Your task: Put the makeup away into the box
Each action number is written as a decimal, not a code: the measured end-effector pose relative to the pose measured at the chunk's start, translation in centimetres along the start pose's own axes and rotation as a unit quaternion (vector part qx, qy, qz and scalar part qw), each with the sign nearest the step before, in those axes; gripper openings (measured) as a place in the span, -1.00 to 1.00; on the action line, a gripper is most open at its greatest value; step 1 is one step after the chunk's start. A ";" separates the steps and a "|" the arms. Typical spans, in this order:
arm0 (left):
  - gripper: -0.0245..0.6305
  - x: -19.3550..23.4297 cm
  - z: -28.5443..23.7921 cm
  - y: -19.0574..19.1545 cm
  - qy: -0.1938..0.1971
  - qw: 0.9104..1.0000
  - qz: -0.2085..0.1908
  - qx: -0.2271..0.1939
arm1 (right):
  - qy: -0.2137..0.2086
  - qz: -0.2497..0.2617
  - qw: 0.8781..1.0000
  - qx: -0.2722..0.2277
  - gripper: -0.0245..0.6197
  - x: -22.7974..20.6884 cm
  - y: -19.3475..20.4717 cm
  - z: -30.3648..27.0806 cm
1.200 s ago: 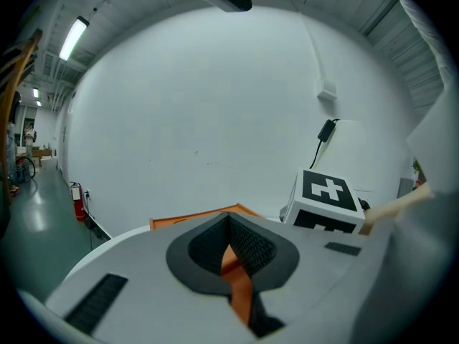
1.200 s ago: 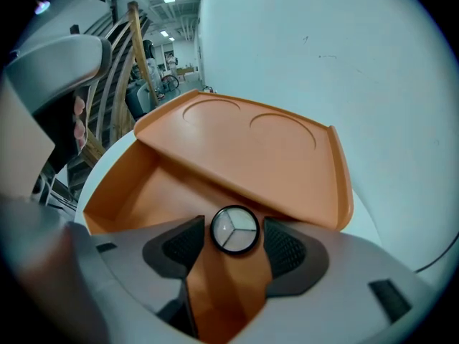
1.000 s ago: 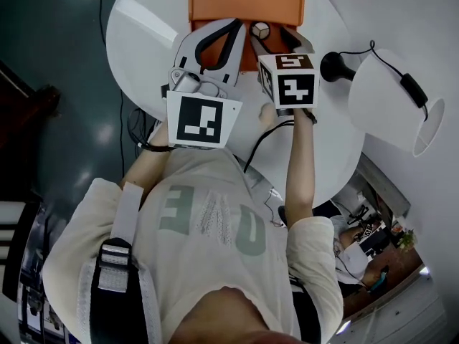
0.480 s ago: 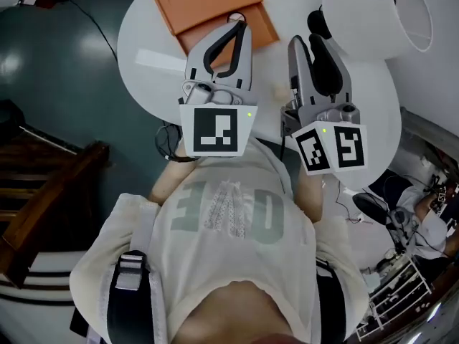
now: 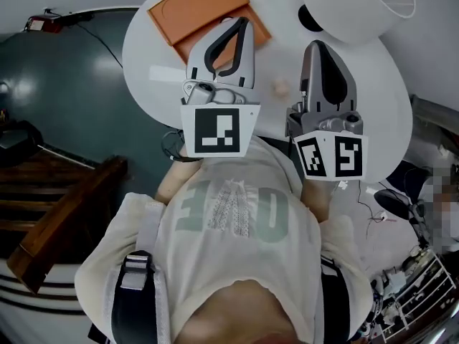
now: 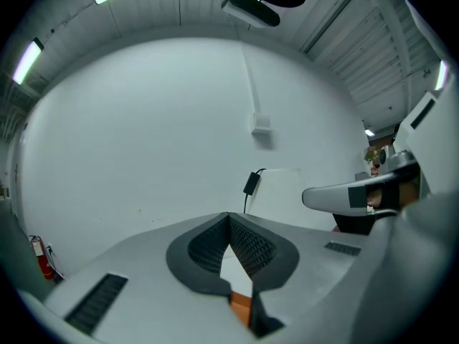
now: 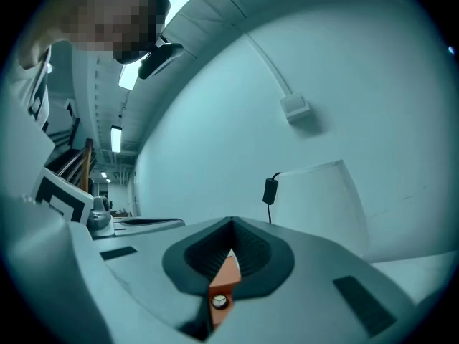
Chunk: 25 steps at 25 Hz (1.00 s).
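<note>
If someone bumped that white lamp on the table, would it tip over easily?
Probably: its wide white shade sits over a much smaller black base, so it looks top-heavy. The shade seems thin, likely light and easily dented. Its cord might snag.

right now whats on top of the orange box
Nothing shows on the exposed lid of the orange box. The left hand-held gripper hangs over part of its near edge and covers that patch, so anything lying there cannot be seen.
</note>
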<state>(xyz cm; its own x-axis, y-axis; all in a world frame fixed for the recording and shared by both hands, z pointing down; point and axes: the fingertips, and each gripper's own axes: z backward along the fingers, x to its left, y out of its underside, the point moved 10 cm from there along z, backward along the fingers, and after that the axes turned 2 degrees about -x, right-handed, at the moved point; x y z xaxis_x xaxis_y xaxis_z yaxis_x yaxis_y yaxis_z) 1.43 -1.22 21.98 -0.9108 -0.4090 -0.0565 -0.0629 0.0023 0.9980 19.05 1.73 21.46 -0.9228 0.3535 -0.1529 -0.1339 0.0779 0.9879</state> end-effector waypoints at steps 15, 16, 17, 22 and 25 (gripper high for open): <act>-0.90 7.9 5.4 4.0 -0.163 0.985 0.019 0.047 | -0.432 0.379 0.759 0.306 -0.48 9.4 10.2 -7.6; -0.90 8.1 5.9 4.4 -0.170 0.984 0.024 0.052 | -0.452 0.405 0.725 0.325 -0.47 9.8 11.5 -7.6; -0.90 8.2 6.3 4.7 -0.177 0.982 0.029 0.057 | -0.470 0.429 0.690 0.343 -0.47 10.0 12.9 -7.4; -0.90 8.9 8.1 6.4 -0.205 0.974 0.050 0.081 | -0.511 0.517 0.549 0.413 -0.43 10.4 19.1 -7.4; -0.90 9.5 8.8 7.0 -0.213 0.971 0.055 0.088 | -0.519 0.536 0.507 0.431 -0.43 10.7 21.5 -7.6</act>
<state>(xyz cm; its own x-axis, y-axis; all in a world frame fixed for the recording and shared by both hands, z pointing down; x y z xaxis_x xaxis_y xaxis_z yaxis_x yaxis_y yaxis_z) -11.28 2.91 28.20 -0.9998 0.0177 0.0069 0.0103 0.1961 0.9805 3.61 0.11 41.25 0.4504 0.8884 0.0889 0.8640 -0.4588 0.2076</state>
